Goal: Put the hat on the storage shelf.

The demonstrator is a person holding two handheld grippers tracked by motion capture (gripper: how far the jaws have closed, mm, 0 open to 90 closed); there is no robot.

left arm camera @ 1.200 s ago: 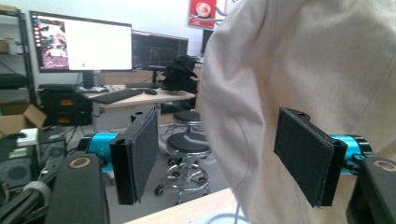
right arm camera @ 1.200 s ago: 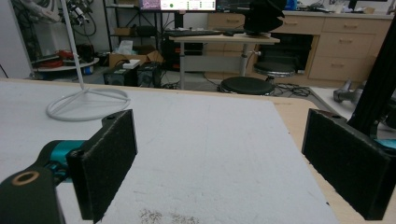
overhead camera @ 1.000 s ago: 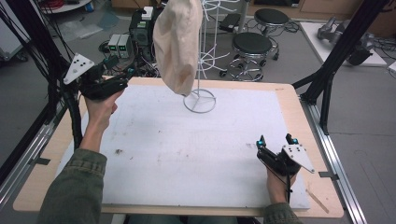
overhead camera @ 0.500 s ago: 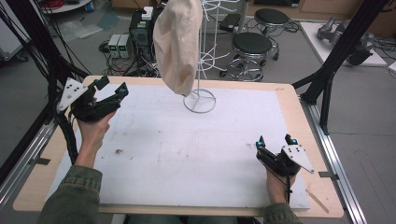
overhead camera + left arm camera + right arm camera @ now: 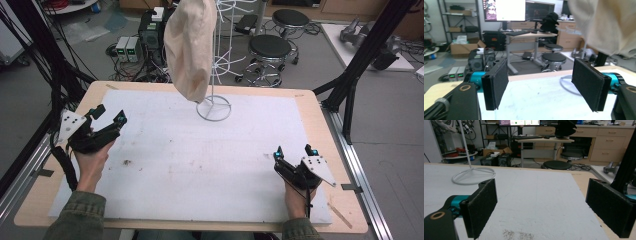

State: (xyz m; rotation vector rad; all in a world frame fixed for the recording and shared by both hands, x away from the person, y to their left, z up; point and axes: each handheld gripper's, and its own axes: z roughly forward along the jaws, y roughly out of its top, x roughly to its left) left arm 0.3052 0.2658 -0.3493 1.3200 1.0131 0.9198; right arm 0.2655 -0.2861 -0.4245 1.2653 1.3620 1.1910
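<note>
A cream cloth hat hangs on a white wire stand at the back middle of the table. The same hat fills the upper right of the left gripper view. My left gripper is held above the table's left side, open and empty, jaws wide apart. My right gripper rests low near the front right, open with nothing between its pads. The stand's round base lies far off to its left.
A white sheet covers the wooden table, with a dark smudge near the left hand. Black frame posts stand at the right and left. Stools and electronics sit on the floor behind.
My left gripper has drawn back from the far left corner toward the front along the left side. The right gripper has stayed put.
</note>
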